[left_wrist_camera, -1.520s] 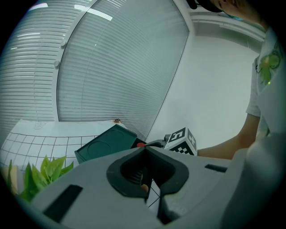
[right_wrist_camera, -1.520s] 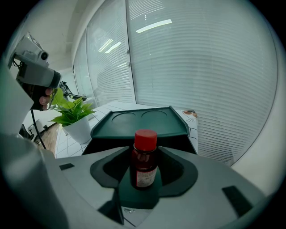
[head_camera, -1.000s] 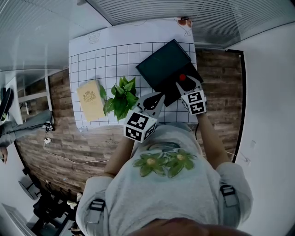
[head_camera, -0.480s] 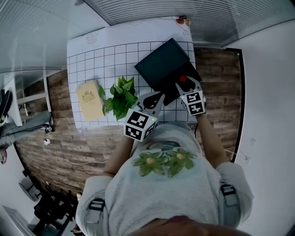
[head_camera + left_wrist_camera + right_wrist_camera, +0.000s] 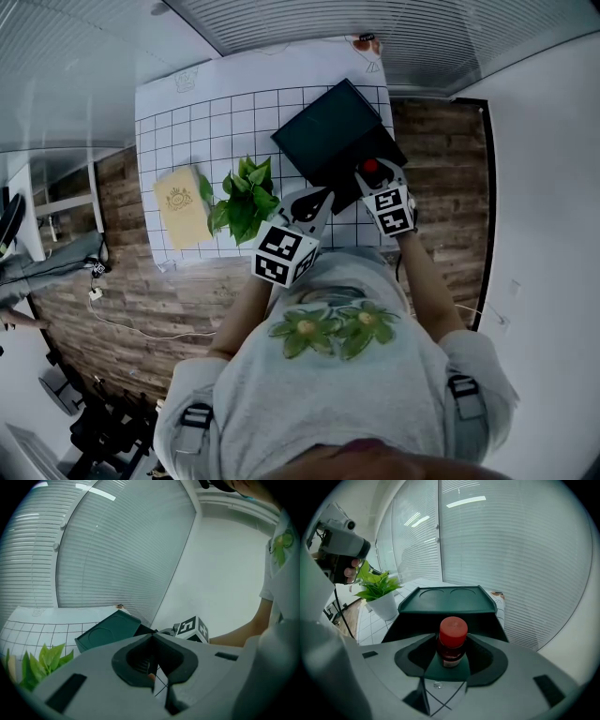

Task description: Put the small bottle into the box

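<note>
Fingers of the right gripper are clamped on the small bottle, upright with its red cap up, at the near edge of the open box. The left gripper has its fingers pressed together, empty, beside the plant. Main risk is an early release: I can't tell if the bottle is over the cavity, so it could clip the front wall and tip onto the counter, while an overshoot would knock the raised lid.
</note>
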`<control>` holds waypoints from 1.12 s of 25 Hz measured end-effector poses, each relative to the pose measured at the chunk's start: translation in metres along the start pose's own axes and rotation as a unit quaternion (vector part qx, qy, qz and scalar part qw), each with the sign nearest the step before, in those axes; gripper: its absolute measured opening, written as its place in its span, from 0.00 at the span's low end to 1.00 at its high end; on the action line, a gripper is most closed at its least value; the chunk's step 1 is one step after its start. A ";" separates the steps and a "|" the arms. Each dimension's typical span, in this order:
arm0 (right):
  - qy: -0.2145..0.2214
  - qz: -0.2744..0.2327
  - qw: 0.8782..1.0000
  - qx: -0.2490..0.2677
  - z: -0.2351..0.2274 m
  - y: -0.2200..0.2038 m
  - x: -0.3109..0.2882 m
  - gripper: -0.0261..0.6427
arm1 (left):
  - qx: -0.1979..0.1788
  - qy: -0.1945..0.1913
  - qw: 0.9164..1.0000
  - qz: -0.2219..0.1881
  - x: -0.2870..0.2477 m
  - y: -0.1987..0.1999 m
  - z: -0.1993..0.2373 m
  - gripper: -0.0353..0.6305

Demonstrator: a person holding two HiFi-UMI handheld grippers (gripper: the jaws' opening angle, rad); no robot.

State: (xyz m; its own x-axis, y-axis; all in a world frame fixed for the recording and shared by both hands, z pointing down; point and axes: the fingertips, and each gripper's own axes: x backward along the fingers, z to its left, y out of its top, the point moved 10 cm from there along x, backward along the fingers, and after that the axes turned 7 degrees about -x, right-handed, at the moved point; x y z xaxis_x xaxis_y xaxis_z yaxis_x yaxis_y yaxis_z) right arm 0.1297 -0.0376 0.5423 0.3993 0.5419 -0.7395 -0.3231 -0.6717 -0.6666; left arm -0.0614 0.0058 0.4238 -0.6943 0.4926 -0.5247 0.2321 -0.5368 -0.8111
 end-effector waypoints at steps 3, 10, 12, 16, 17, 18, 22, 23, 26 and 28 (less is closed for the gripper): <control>0.000 0.002 1.000 0.012 0.001 0.000 0.000 0.34 | -0.002 0.000 1.000 -0.001 0.002 0.000 -0.001 0.06; -0.002 0.012 1.000 0.022 0.004 -0.001 0.000 0.34 | -0.002 0.001 1.000 -0.001 0.007 -0.003 -0.005 0.06; -0.004 0.016 1.000 0.026 0.005 -0.001 0.000 0.34 | -0.002 0.002 1.000 -0.002 0.009 -0.004 -0.005 0.06; -0.006 0.016 0.999 0.034 0.007 -0.003 0.000 0.34 | 0.004 0.003 1.000 -0.005 0.013 -0.006 -0.007 0.06; -0.007 0.016 0.999 0.035 0.008 -0.003 0.000 0.34 | 0.005 0.003 1.000 -0.006 0.015 -0.007 -0.007 0.06; -0.008 0.016 0.999 0.036 0.008 -0.003 0.000 0.34 | 0.006 0.003 1.000 -0.006 0.016 -0.008 -0.008 0.06; -0.009 0.016 0.999 0.033 0.008 -0.003 0.001 0.34 | 0.007 0.003 1.000 -0.007 0.018 -0.010 -0.010 0.06; -0.009 0.015 0.999 0.031 0.008 -0.003 0.001 0.34 | 0.008 0.002 1.000 -0.007 0.019 -0.011 -0.011 0.06; -0.010 0.012 0.999 0.028 0.008 -0.005 0.000 0.34 | 0.007 0.002 1.000 -0.007 0.021 -0.014 -0.011 0.06; -0.011 0.015 0.999 0.028 0.009 -0.005 0.000 0.34 | 0.006 0.003 1.000 -0.007 0.023 -0.015 -0.012 0.06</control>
State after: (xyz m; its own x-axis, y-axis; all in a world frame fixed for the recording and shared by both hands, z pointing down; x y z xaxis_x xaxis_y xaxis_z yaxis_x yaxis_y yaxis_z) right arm 0.1237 -0.0301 0.5449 0.3693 0.5341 -0.7605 -0.3817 -0.6590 -0.6481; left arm -0.0728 0.0336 0.4210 -0.6937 0.5041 -0.5144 0.2133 -0.5384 -0.8152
